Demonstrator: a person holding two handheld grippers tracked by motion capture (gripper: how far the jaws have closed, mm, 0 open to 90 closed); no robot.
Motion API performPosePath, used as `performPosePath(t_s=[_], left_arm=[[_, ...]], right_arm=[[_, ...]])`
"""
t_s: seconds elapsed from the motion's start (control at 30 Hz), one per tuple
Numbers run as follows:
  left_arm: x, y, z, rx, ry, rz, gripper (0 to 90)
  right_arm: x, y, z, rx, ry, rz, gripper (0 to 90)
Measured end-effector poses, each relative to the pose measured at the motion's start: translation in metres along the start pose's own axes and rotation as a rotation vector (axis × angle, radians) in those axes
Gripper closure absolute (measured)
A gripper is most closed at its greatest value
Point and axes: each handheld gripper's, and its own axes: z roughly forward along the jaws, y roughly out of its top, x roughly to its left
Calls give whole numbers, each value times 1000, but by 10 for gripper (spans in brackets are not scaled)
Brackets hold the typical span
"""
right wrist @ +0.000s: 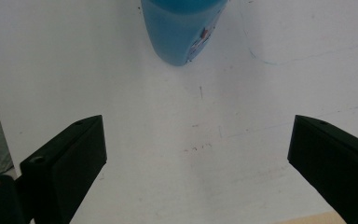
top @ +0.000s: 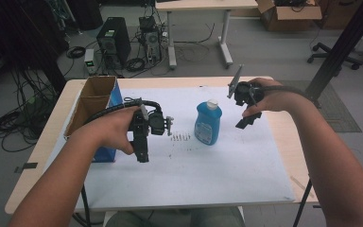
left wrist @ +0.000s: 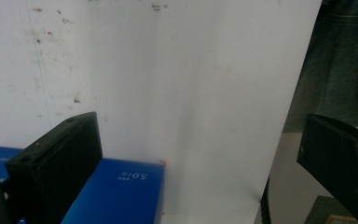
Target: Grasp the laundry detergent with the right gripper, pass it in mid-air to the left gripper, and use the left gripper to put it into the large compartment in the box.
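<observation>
A blue bottle (top: 208, 124) with a white cap stands upright in the middle of the white sheet (top: 217, 175). To its left, my left gripper (top: 142, 152) is held above the sheet with its jaws pointing back toward the near edge. In the left gripper view its jaws (left wrist: 198, 123) stand wide open with nothing between them, over the sheet and a corner of the blue box (left wrist: 116, 193). My right gripper (top: 248, 119) hovers to the right of the bottle. Its jaws (right wrist: 198, 123) are open and empty, and the bottle's lower body (right wrist: 182, 32) lies ahead of them.
An open-topped blue cardboard box (top: 94, 101) stands at the table's left side, close to my left hand. Several small dark specks (top: 180, 138) lie left of the bottle. Beyond the table are computer towers (top: 113, 42), cables and another table; a black post (top: 345, 42) rises at the right.
</observation>
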Motion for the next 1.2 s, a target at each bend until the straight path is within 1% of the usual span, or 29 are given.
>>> performPosePath(t_s=[0.1,0.23,0.43,0.57,0.77,0.9,1.0,1.2], left_arm=[[-1,-1,-1,-4,8,2,2],[-3,-1,-3,-15,9,6,2],[-3,-1,-1,-10,10,8,2],[-2,-1,1,-7,6,15,2],[1,-1,1,-9,4,19,2],[0,0,2,-9,3,22,2],[0,0,2,-8,5,26,2],[-2,-1,1,-10,10,29,2]], right_arm=[[0,0,-1,-2,-9,6,40],[-2,1,-2,-11,-8,14,41],[-3,-1,1,-16,-10,17,42],[-3,-3,4,-24,-10,29,43],[2,-6,8,-46,-3,41,45],[7,-7,10,-80,22,48,47],[8,-6,12,-82,21,49,46],[14,-6,20,-105,19,65,47]])
